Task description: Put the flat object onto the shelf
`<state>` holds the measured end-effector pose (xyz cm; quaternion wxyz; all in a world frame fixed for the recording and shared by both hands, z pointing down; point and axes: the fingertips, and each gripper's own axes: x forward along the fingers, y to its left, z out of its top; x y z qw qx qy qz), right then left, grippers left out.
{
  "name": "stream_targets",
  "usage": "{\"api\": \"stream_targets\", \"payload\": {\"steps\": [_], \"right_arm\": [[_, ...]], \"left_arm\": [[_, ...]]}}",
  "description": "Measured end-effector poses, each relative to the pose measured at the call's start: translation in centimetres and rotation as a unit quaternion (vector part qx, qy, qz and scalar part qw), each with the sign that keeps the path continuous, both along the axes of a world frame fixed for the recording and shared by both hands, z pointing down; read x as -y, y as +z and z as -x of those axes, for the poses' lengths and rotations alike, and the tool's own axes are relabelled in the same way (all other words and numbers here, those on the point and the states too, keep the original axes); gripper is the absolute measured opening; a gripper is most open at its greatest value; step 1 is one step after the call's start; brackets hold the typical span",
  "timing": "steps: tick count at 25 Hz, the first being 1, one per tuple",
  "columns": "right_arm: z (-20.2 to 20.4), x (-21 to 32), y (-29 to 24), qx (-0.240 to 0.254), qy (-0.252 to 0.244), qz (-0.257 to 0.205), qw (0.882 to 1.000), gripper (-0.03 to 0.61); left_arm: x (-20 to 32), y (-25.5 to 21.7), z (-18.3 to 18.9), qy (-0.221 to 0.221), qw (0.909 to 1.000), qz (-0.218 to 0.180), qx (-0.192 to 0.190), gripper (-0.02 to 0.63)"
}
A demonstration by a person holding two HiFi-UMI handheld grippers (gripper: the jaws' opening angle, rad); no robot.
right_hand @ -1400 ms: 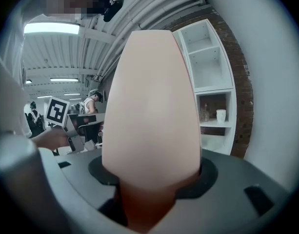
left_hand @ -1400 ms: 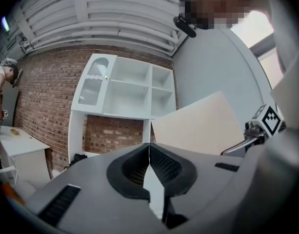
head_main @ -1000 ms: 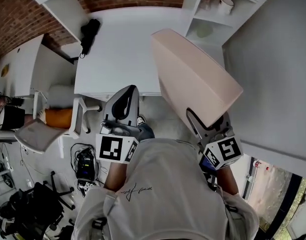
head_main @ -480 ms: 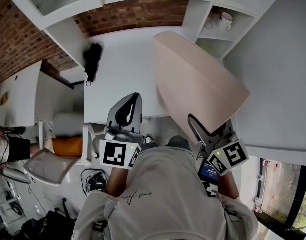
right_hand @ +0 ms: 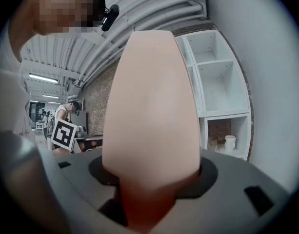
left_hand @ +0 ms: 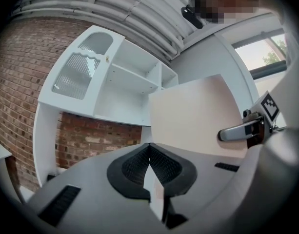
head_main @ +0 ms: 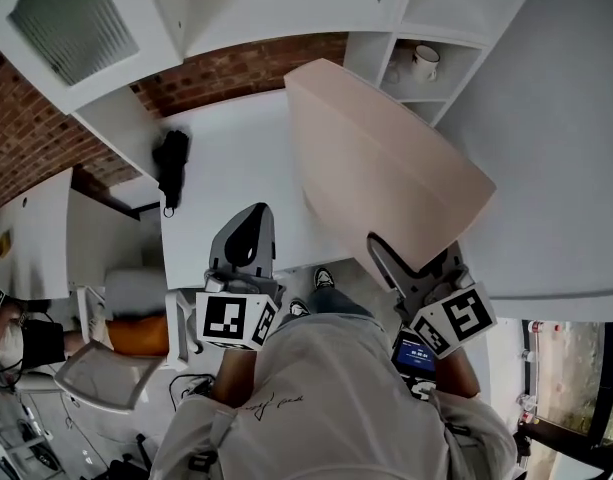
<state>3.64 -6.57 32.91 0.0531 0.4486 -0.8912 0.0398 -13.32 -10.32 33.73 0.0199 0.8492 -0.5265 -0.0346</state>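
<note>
A large, flat, pale pink board (head_main: 386, 168) stands tilted over the right side of the white table. My right gripper (head_main: 416, 263) is shut on its lower near edge. In the right gripper view the board (right_hand: 151, 106) rises from between the jaws of this gripper (right_hand: 149, 179) and fills the middle. A white shelf unit (head_main: 426, 18) with open compartments lies beyond the board's far end, and shows again (right_hand: 222, 77) right of the board. My left gripper (head_main: 256, 213) hovers left of the board, shut and holding nothing. Its view (left_hand: 149, 147) shows the board (left_hand: 198, 116) to the right.
A white mug (head_main: 424, 61) sits in a lower shelf compartment, and the right gripper view also shows this mug (right_hand: 230, 143). A black object (head_main: 171, 158) lies on the white table (head_main: 226, 158). A white cabinet with a ribbed glass door (head_main: 66, 28) hangs at the left, over a brick wall (head_main: 236, 68).
The board and both grippers have come a little nearer the wall and shelf unit, more of which now shows above. The right gripper's hold is unchanged, and the left stays shut.
</note>
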Motion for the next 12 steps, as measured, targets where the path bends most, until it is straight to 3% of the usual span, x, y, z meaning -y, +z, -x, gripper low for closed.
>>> {"api": "stream_targets", "payload": {"steps": [12], "right_arm": [[-1.6,3.8,-4.5,-0.011,0.001,-0.041,0.999,0.278]], "left_arm": [[2.8,0.1,-1.2,0.005,0.9999,0.006,-0.015,0.014]]}}
